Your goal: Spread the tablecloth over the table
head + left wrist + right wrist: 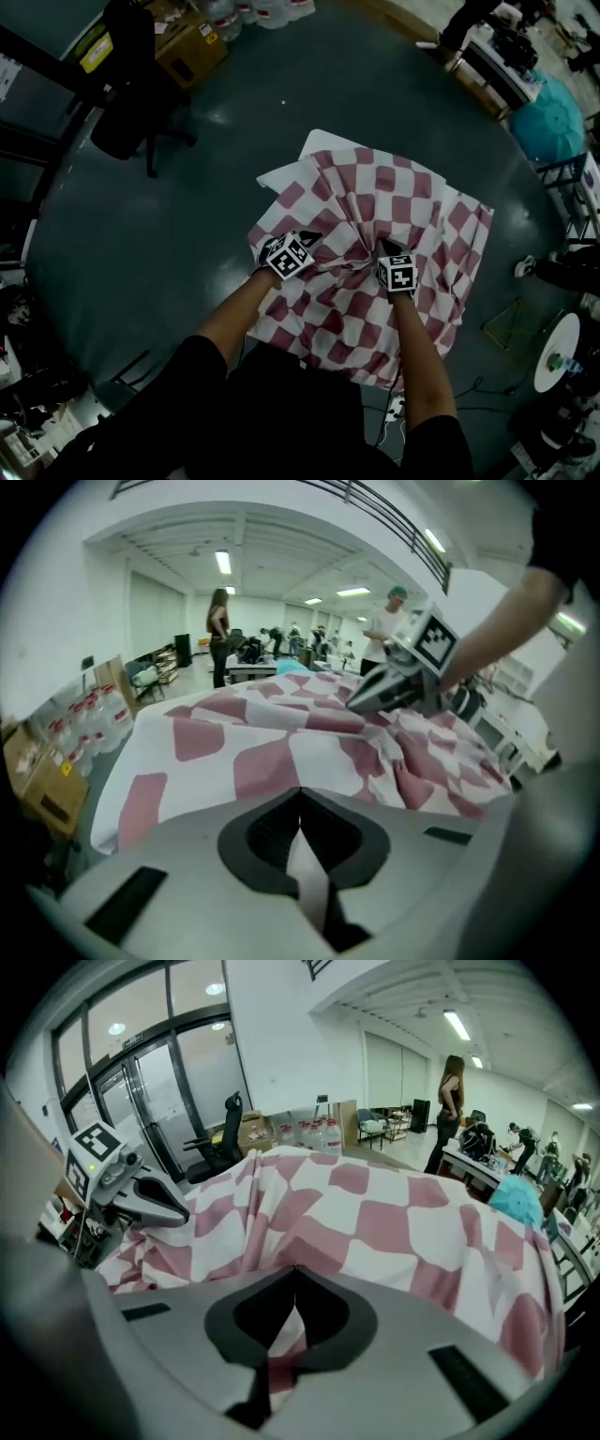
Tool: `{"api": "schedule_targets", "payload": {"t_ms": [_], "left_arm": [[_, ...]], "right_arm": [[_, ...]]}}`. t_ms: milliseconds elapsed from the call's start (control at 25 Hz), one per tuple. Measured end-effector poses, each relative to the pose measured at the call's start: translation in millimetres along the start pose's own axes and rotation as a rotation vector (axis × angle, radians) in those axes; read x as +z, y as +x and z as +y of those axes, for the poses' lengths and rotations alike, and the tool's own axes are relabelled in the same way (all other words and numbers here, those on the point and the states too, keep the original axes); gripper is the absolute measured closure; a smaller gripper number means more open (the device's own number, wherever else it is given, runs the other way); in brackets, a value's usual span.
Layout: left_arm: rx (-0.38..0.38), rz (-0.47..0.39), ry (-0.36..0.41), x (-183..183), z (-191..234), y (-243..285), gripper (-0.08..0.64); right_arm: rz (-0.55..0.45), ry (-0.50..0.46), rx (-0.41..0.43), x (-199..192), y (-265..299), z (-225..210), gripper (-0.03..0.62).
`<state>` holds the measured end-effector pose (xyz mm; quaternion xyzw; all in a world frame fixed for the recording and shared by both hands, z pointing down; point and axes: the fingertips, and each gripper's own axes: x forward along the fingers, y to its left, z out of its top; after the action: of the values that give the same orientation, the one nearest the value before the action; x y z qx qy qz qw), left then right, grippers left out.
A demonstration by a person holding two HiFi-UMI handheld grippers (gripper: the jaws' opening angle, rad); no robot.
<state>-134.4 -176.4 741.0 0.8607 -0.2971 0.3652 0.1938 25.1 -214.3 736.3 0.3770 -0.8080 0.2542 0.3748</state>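
A red-and-white checked tablecloth (375, 202) lies bunched and creased over a small white table (278, 176), whose far-left corner shows bare. My left gripper (311, 239) is shut on a fold of the cloth near its front left. My right gripper (384, 247) is shut on another fold a short way to the right. In the left gripper view the tablecloth (281, 752) runs up between the closed jaws, and the right gripper (361, 700) shows beyond. In the right gripper view the tablecloth (375, 1222) is pinched the same way, with the left gripper (178, 1211) at the left.
A black office chair (127, 84) and cardboard boxes (187, 42) stand at the far left on the dark floor. Desks (497, 66) and a teal bundle (548, 122) lie far right. Several people (220, 635) stand in the room's background.
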Motion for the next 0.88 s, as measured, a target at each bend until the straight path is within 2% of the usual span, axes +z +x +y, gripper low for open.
{"api": "schedule_targets", "payload": {"t_ms": [40, 80, 120, 200, 320, 440, 560, 640, 720, 800, 880], "left_arm": [[-0.016, 0.032, 0.040, -5, 3, 5, 0.545], [-0.029, 0.058, 0.041, -12, 8, 9, 0.545], [-0.040, 0.066, 0.001, -17, 16, 11, 0.545], [-0.036, 0.016, -0.146, -17, 43, 7, 0.546], [0.042, -0.037, -0.330, -12, 96, -1, 0.546], [0.082, -0.026, -0.420, -16, 134, -5, 0.545], [0.130, -0.042, -0.474, -19, 158, -15, 0.545], [0.160, -0.046, -0.434, -19, 162, -23, 0.546], [0.159, -0.029, -0.282, -18, 145, -26, 0.546], [0.114, -0.019, -0.101, -12, 114, -24, 0.546], [0.058, 0.007, 0.033, -9, 88, -15, 0.546]], "right_arm": [[0.033, -0.005, 0.006, 0, 10, 1, 0.575], [0.069, -0.015, 0.012, -1, 19, 3, 0.575], [0.101, -0.026, 0.018, 0, 27, 6, 0.575], [0.125, -0.032, 0.032, 8, 37, 9, 0.575], [0.096, -0.012, 0.043, 30, 54, 2, 0.575], [0.056, 0.020, -0.007, 47, 68, -11, 0.575], [0.041, 0.046, -0.048, 55, 74, -18, 0.575], [0.039, 0.036, -0.056, 58, 71, -16, 0.575], [0.022, -0.020, -0.063, 59, 58, -3, 0.575], [0.009, -0.091, -0.072, 52, 39, 12, 0.575], [0.046, -0.116, -0.094, 31, 33, 12, 0.575]]}}
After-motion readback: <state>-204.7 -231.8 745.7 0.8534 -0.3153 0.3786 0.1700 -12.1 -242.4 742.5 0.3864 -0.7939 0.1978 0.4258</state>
